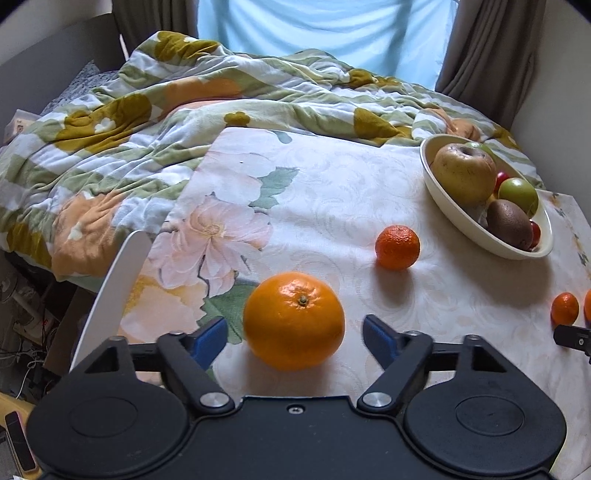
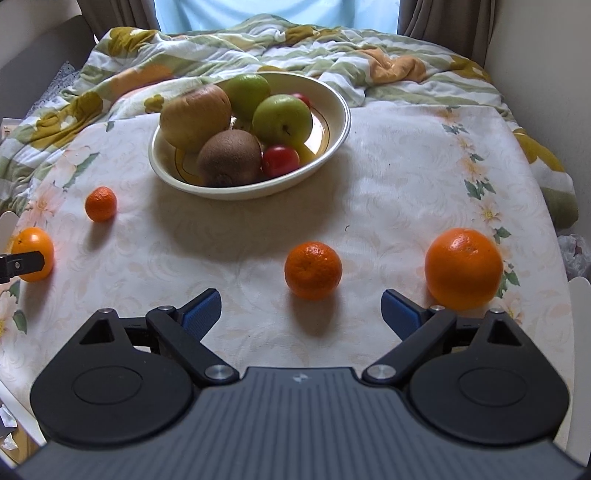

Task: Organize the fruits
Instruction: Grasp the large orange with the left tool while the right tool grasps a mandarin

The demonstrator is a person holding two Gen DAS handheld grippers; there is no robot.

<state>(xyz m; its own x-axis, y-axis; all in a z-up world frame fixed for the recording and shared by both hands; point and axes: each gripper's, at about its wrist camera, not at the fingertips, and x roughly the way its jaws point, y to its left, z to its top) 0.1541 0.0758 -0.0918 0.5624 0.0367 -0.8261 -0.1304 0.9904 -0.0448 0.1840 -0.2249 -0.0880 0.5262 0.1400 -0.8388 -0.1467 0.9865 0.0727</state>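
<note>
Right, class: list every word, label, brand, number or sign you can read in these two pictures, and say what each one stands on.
No text can be read in either view.
Small pale logo mark on the grey ribbed body of the right gripper: a symbol, not letters.
Small box at the left edge by the bed: print too blurred to read.

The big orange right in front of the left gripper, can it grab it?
Probably yes. The left gripper is open, its blue pads either side of the big orange, with nothing between them.

You get soft daylight from the pale blue curtained window (image 1: pixel 325 29); shadows fall toward you, edges bend fisheye-style.
</note>
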